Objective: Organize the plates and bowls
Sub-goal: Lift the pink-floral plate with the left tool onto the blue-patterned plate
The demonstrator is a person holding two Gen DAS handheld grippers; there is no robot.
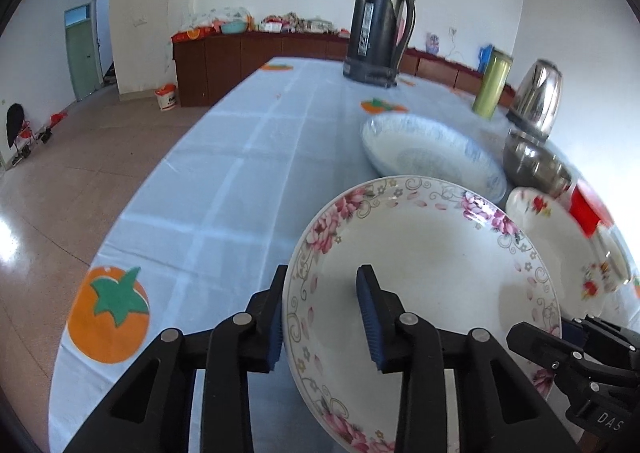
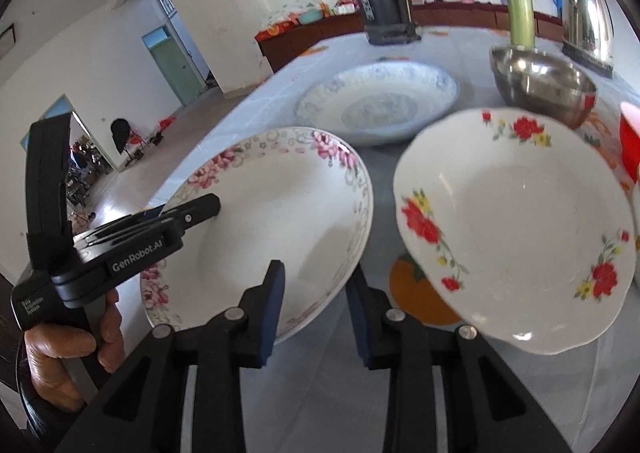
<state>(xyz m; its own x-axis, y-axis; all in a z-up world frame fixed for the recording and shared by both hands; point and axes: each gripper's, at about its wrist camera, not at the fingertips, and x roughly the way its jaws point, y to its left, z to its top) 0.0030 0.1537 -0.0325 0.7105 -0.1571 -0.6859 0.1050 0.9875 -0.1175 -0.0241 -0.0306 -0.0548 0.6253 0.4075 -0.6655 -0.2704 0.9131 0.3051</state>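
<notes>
A white plate with pink flowers (image 1: pixel 432 265) lies at the near end of the table. My left gripper (image 1: pixel 323 273) is shut on its left rim, one pad outside and one inside. In the right wrist view this plate (image 2: pixel 288 205) has my right gripper (image 2: pixel 314 273) shut on its near rim, with the left gripper (image 2: pixel 208 207) clamped on the far-left rim. A white scalloped bowl with red flowers (image 2: pixel 516 229) sits tilted just right of the plate. Behind them stand a blue-patterned plate (image 2: pixel 376 101) and a steel bowl (image 2: pixel 544 89). I cannot tell whether the held plate is off the cloth.
A dark thermos jug (image 1: pixel 380 17), a green cup (image 1: pixel 492 85) and a steel kettle (image 1: pixel 538 97) stand at the back right. A red bowl (image 2: pixel 630 141) is at the right edge. The pale blue tablecloth (image 1: pixel 240 181) spreads to the left. A person's hand (image 2: pixel 68 345) holds the left gripper.
</notes>
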